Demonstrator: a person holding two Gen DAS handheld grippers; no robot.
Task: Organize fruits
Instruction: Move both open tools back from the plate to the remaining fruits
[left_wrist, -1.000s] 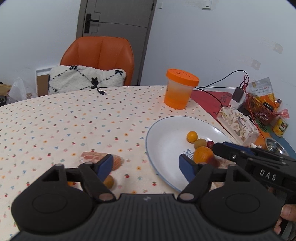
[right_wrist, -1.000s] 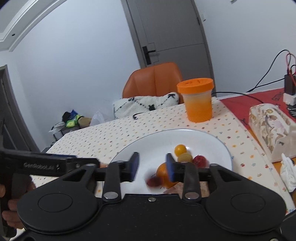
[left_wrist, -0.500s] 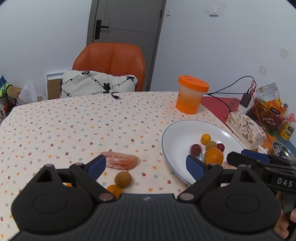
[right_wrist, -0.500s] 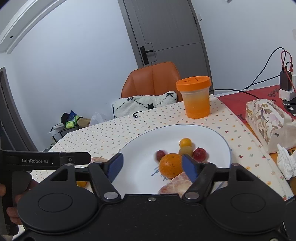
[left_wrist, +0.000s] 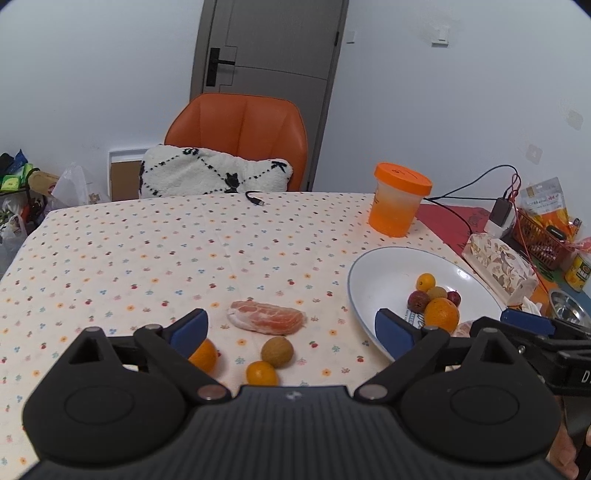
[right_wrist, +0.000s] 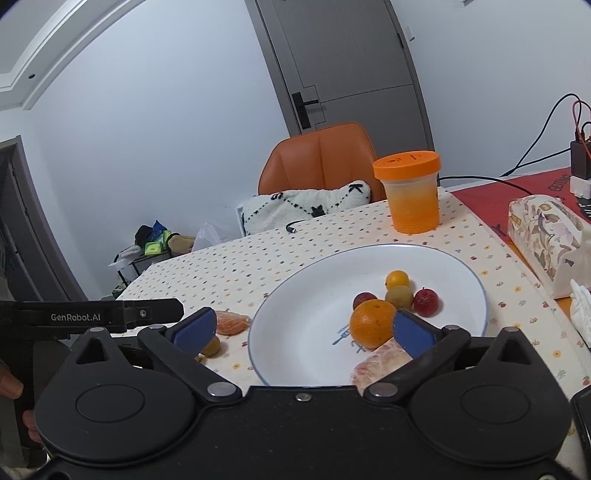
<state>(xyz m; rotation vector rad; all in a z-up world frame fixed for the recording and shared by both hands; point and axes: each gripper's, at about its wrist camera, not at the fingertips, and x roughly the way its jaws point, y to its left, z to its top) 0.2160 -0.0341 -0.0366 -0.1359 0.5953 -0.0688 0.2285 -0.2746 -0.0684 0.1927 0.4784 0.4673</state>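
Partly done. Still loose on the worktop (left_wrist: 147, 251), just ahead of the left gripper (left_wrist: 291, 326), wide open and empty: two small oranges (left_wrist: 261, 373), a brownish longan-like fruit (left_wrist: 277, 351), a peeled citrus segment (left_wrist: 266, 316) beyond. Ahead of the right gripper (right_wrist: 303, 326), also spread and holding nothing: plate (right_wrist: 303, 295) carrying another peeled segment (right_wrist: 380, 363), an orange (right_wrist: 372, 324), four small fruits (right_wrist: 426, 301).

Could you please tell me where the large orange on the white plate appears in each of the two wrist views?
Left wrist view: the large round orange sits lower right, on the white plate's near side.
Right wrist view: the same orange is right of centre, beside the right blue pad.
Shared landmark: the orange-lidded plastic cup behind the plate.
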